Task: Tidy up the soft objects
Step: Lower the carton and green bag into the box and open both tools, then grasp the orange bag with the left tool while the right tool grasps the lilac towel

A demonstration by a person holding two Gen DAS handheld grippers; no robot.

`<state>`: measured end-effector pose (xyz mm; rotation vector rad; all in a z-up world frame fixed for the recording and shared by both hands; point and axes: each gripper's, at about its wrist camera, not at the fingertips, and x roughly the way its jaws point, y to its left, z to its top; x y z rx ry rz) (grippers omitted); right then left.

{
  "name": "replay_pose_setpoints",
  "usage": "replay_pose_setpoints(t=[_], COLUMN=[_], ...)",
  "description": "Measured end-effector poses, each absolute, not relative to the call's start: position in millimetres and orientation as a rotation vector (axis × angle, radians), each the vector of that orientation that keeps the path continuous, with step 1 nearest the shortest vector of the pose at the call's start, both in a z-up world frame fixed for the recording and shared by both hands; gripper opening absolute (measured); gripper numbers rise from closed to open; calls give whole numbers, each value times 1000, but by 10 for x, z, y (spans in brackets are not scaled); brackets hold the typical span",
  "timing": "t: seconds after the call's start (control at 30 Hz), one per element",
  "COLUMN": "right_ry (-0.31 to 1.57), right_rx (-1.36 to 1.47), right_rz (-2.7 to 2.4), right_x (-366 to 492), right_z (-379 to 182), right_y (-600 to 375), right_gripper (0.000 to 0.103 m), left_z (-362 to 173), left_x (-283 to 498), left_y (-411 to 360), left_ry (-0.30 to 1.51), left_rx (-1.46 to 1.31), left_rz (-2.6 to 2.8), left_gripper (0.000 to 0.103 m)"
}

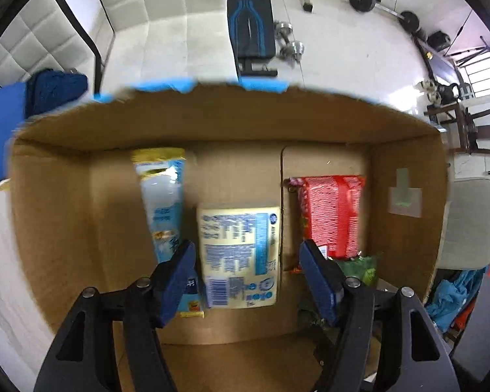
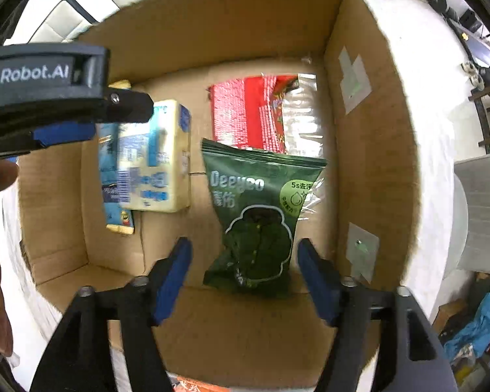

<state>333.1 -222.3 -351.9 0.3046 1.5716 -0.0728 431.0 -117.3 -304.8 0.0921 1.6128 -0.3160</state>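
Note:
A cardboard box (image 1: 65, 215) holds soft packs. In the left wrist view a cream and blue pack (image 1: 240, 254) lies in the middle, a light blue pack (image 1: 163, 199) to its left, a red pack (image 1: 334, 215) to its right, with a green pouch (image 1: 359, 269) in front of the red one. My left gripper (image 1: 246, 274) is open over the cream pack. In the right wrist view my right gripper (image 2: 245, 266) is open around the lower end of the green pouch (image 2: 258, 215). The red pack (image 2: 245, 114), the cream pack (image 2: 156, 156) and the left gripper (image 2: 42, 91) also show.
The box (image 2: 369, 170) stands on a white surface (image 2: 437, 150). Beyond it are a weight bench (image 1: 250, 23), dumbbells (image 1: 289, 40) and a barbell (image 1: 385, 8). A grey chair (image 1: 470, 222) and blue cloth (image 1: 454, 297) are to the right.

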Motion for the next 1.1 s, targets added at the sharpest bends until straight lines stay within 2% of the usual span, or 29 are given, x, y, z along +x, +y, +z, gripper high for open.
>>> replay_pose_setpoints(t=[0.03, 0.2, 0.23, 0.27, 0.33, 0.37, 1.1], right_ry=[1563, 1545, 1542, 1540, 1521, 1513, 1309], right_rx=[295, 286, 285, 280, 273, 265, 230], right_rz=[-79, -86, -85, -85, -89, -95, -164], right_x=[3312, 3184, 3157, 3120, 3044, 3011, 2011], right_z=[-3466, -3295, -3277, -3250, -3187, -3159, -2075], right_y=[-2224, -2231, -2228, -2228, -2211, -2205, -1931], right_gripper=[83, 84, 91, 102, 103, 103, 103], left_z=[-2970, -2582, -2539, -2485, -2394, -2363, -1466], left_x=[4288, 4056, 4004, 3938, 3776, 3707, 2416], left_y=[-1159, -1040, -1007, -960, -890, -866, -308], left_ry=[1596, 1510, 1496, 1480, 1437, 1419, 1174], left_rx=[95, 90, 97, 101, 124, 140, 147], left_rz=[-316, -315, -314, -313, -300, -292, -239], left_gripper=[69, 70, 72, 81, 95, 98, 98])
